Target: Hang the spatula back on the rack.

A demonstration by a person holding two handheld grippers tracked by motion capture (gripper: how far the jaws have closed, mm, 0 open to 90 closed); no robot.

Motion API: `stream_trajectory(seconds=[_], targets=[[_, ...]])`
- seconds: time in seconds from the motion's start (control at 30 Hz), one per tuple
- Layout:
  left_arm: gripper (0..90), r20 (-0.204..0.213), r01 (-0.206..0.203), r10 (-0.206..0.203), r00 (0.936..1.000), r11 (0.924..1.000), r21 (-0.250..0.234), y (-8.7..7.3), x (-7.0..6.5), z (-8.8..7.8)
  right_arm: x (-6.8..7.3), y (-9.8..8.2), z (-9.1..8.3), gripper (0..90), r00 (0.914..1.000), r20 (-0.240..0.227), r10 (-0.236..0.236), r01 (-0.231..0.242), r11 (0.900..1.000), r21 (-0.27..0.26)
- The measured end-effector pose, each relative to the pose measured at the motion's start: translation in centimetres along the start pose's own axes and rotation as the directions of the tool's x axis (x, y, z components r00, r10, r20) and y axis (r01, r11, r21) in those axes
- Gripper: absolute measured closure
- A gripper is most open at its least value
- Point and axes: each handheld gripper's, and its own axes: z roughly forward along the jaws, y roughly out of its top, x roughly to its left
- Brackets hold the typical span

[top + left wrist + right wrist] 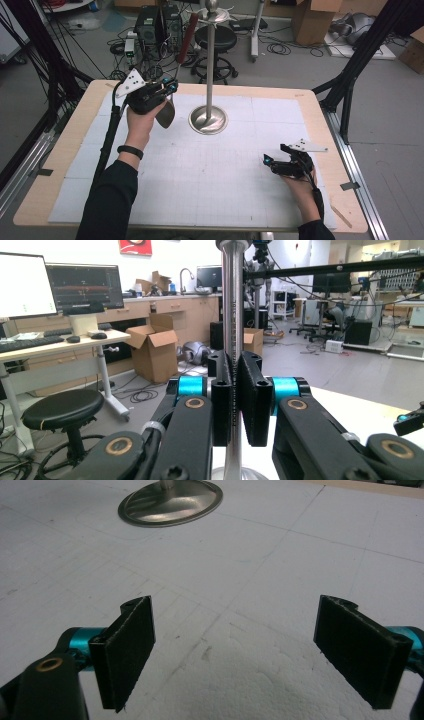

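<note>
Table (60, 165) with white gridded mat; steel stand (209, 75) — round base, tall pole — upright near far middle. Left gripper (170, 90) clenched on thin metal shank of spatula (182, 55), red handle tilted up toward stand's top, blade hanging beside hand. Right gripper (270, 161) rests on mat, well apart — jaws spread, holding nothing. Likely step: hanging spatula on stand. Next move needs lift and handle-end alignment with top hook.
</note>
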Motion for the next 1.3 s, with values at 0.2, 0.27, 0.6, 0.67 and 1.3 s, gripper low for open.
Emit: stream_trajectory(seconds=[0.2,0.27,0.6,0.67,1.3], targets=[[84.2,-0.002,0.003,-0.003,1.0,1.0,0.001,-0.2,-0.1,0.5,0.0,0.0,0.1,15.8,1.0,-0.003,0.0,0.0,1.0,0.003],[84.2,-0.002,0.0,0.0,1.0,1.0,0.01,-0.2,-0.1,0.7,0.0,0.0,0.1,15.9,1.0,-0.003,-0.002,0.002,1.0,0.003],[83.6,-0.011,-0.009,0.009,0.9999,0.9984,0.056,-0.2,-0.3,1.5,0.0,0.0,0.1,15.8,1.0,-0.003,0.001,-0.001,1.0,0.006],[83.2,-0.008,-0.006,0.006,0.9999,0.9982,0.061,-0.3,-0.3,1.6,0.0,-0.1,0.1,15.8,1.0,-0.005,0.002,-0.002,1.0,0.008],[28.1,0.048,0.002,-0.015,0.9987,0.9671,0.254,0.9,-1.7,-3.3,0.0,-0.1,0.2,15.9,1.0,-0.002,-0.003,0.003,1.0,0.013]])
